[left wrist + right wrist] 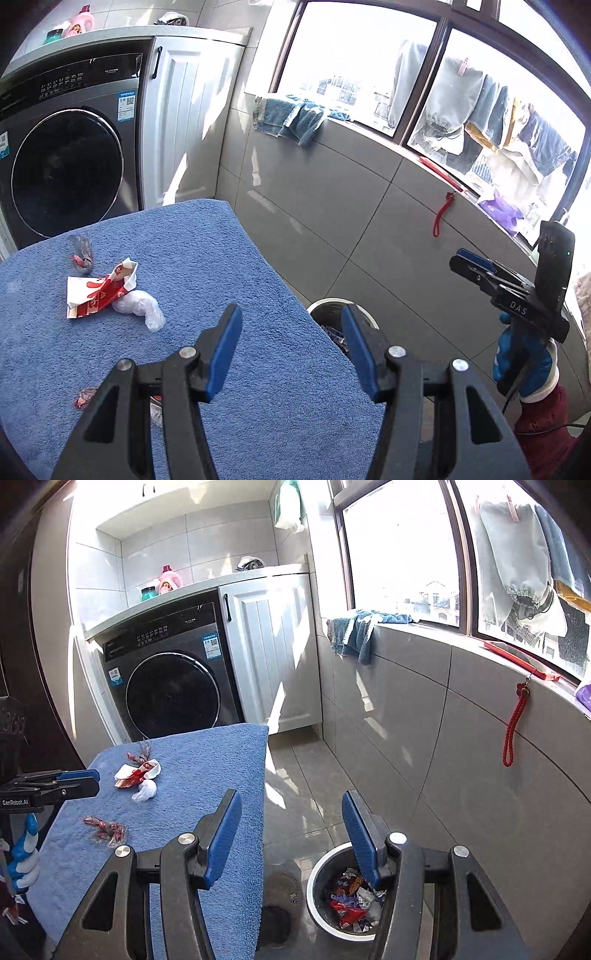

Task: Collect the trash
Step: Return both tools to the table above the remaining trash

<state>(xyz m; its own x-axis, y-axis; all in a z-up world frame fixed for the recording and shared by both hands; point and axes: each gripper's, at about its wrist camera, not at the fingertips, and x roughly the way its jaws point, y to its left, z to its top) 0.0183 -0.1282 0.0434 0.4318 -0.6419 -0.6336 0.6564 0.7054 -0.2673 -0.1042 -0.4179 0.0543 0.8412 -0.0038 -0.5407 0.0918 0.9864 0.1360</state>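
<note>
Over the bench (255, 258) and its blue towel (221, 387), beside the washing machine (66, 166): held the left tool (291, 314) spread wide and empty, aimed past the bench's edge toward the bin (325, 303). Held the right tool (291, 797) just as wide, also carrying nothing, above that bin on the floor (already part-filled with wrappers). Showed trash lying on the towel: a red-and-white wrapper (99, 291) touching a clear plastic scrap (138, 308), a crinkled foil twist (82, 254) just beyond, and red candy wrappers (105, 829) nearer the front. Judged the risks plain enough. Could snag the towel's pile along with the thin film and drag the cloth. Could pinch wrapper and plastic together and shed one on the way over the edge. Could miss the bin, set low and close beside the bench, and scatter a light scrap onto the tiles.
</note>
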